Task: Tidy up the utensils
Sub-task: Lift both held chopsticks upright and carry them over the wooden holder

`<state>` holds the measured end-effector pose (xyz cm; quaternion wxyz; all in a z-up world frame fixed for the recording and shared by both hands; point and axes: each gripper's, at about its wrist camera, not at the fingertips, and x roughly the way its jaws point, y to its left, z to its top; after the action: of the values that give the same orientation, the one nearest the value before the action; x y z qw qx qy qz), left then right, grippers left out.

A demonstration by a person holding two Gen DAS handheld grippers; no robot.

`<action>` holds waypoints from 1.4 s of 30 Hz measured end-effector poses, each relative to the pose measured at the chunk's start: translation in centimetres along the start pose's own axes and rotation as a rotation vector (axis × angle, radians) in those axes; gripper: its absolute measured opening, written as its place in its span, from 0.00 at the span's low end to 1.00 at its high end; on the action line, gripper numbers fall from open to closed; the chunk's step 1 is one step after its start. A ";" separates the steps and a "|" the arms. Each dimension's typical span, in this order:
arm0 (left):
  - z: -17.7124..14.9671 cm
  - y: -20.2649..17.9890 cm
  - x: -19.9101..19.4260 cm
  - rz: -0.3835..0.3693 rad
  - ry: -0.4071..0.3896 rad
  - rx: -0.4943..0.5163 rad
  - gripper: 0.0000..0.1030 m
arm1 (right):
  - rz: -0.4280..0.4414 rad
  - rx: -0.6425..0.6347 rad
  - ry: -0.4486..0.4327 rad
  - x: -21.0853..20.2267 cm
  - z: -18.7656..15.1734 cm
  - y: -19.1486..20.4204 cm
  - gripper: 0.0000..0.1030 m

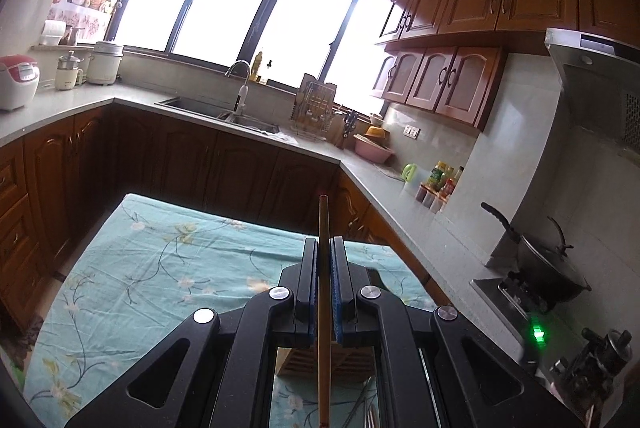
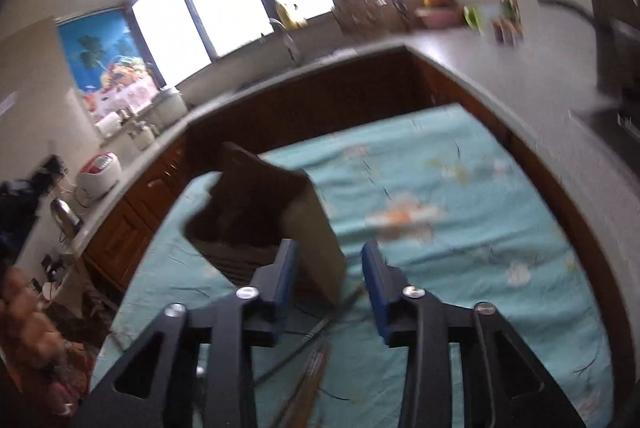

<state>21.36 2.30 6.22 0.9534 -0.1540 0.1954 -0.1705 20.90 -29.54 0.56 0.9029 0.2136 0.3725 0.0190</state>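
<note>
My left gripper [image 1: 324,244] is shut on a brown wooden chopstick [image 1: 323,224] that stands upright between its blue pads, held above the table. Below it, seen through the gripper frame, is the slatted wooden utensil holder [image 1: 308,362], with metal utensils [image 1: 366,408] lying beside it. In the blurred right wrist view, my right gripper [image 2: 331,260] is open and empty above the table. The wooden holder [image 2: 276,216] stands just ahead of its left finger. Chopsticks and metal utensils [image 2: 316,360] lie on the cloth under it.
The table has a teal floral cloth [image 1: 160,268]. Wooden cabinets and a grey counter [image 1: 404,204] run around it, with a sink [image 1: 224,110], a dish rack [image 1: 316,108], bottles [image 1: 440,184] and a wok on the stove [image 1: 548,268] at right.
</note>
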 end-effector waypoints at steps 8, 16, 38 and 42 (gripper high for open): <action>0.5 1.7 1.8 -0.006 0.037 -0.015 0.04 | -0.043 0.161 0.168 10.0 -2.1 -4.7 0.35; 0.7 3.3 2.7 -0.007 0.057 -0.048 0.04 | -0.113 0.078 0.227 13.8 -1.9 -3.4 0.30; 0.1 2.8 1.3 -0.030 0.046 -0.041 0.04 | -0.018 0.215 0.300 13.2 -2.3 -4.9 0.15; 0.0 3.5 1.1 -0.024 0.048 -0.054 0.04 | -0.040 0.210 0.295 13.8 -1.8 -4.6 0.15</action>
<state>23.22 5.01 4.63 0.9418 -0.1780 0.2209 -0.1805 29.10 -30.43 -11.60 0.8114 0.2940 0.5051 -0.0069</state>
